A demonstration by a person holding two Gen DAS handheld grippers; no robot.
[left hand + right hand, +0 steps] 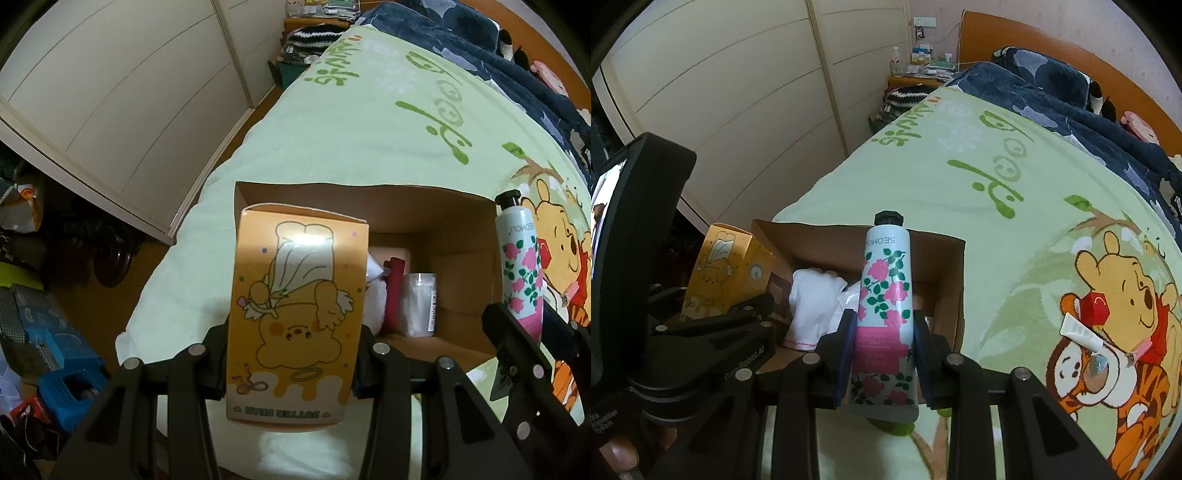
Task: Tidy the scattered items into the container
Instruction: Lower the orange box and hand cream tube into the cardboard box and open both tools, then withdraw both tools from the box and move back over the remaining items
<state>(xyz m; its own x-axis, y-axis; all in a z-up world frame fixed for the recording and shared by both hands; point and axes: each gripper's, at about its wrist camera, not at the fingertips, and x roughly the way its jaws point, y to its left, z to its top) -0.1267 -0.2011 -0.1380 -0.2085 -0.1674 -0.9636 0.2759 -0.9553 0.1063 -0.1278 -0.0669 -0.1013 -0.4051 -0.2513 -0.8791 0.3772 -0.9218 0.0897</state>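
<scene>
Left gripper (291, 354): pointed steeply downward, its jaws clamped on the two side faces of an orange carton (295, 317) printed with a cartoon bear and the words BUTTER BEAR. The carton stands upright between the pads and hangs over the near left part of an open cardboard box (461, 221).

Right gripper (882, 350): also tilted downward, its blue-padded jaws closed on the lower body of a flowered tube (884, 314), black cap pointing away from the hand. The tube hangs over the near right part of the cardboard box (945, 258). In the left wrist view the same tube (521, 266) appears at the box's right wall.

The two grippers lie side by side; from the right wrist view the left gripper and its carton (727, 273) sit just to the left.

Contents of the box, ahead of and below the jaws: a white glove (812, 306), a dark red item (393, 295) and a clear plastic container (419, 302).

Surroundings: the box rests on a light green blanket (351, 129) with cartoon figures. To the right of the right gripper, well apart from the box, lie a small red box (1093, 308), a small white tube (1080, 332) and a pink clip (1141, 350). A dark blue quilt (1052, 96) lies beyond, and a white wardrobe (129, 92) stands to the left.
</scene>
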